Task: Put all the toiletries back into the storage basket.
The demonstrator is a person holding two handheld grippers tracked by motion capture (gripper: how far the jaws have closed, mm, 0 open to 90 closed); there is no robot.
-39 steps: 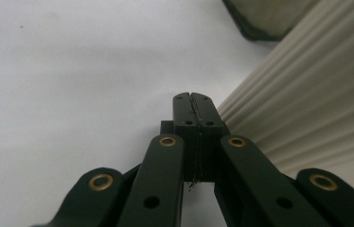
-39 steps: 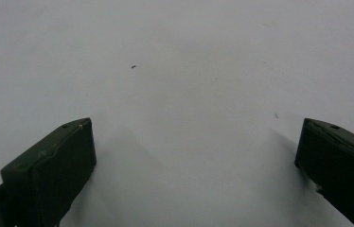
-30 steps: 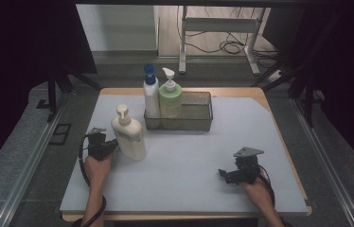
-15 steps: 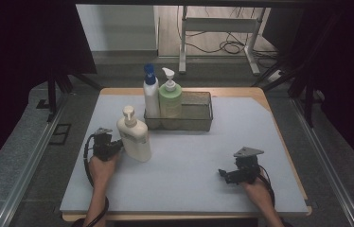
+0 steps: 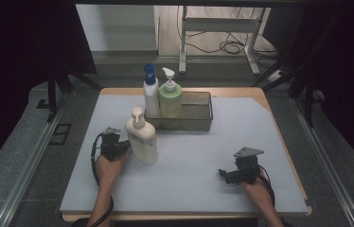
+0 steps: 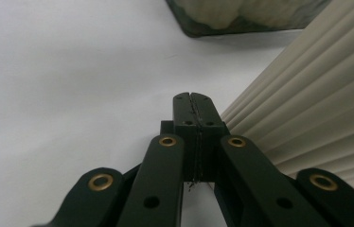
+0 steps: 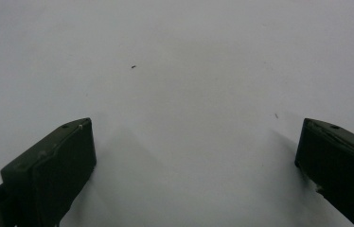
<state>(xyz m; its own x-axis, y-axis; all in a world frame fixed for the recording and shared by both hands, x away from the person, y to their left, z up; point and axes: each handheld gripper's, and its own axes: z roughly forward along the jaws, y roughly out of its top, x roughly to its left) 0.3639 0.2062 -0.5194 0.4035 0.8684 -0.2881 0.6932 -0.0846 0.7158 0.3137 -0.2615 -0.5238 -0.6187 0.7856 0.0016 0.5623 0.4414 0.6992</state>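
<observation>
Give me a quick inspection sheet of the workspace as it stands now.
Surface: pale mat, bare around the hands.
Job's things: cream pump bottle upright, outside the mesh basket.
Clutter: blue-capped bottle and green bottle stand in the basket's left end.
Grippers: left gripper shut, empty, beside the cream bottle; right gripper open, empty.
Cables: one loops from the left gripper; floor cables behind.
Surroundings: metal stand, dark curtains.

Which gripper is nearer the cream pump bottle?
Left. The left gripper, jaws shut, sits right beside the cream pump bottle at its left side; the right gripper, jaws open, is far off to the bottle's right over bare table.
</observation>
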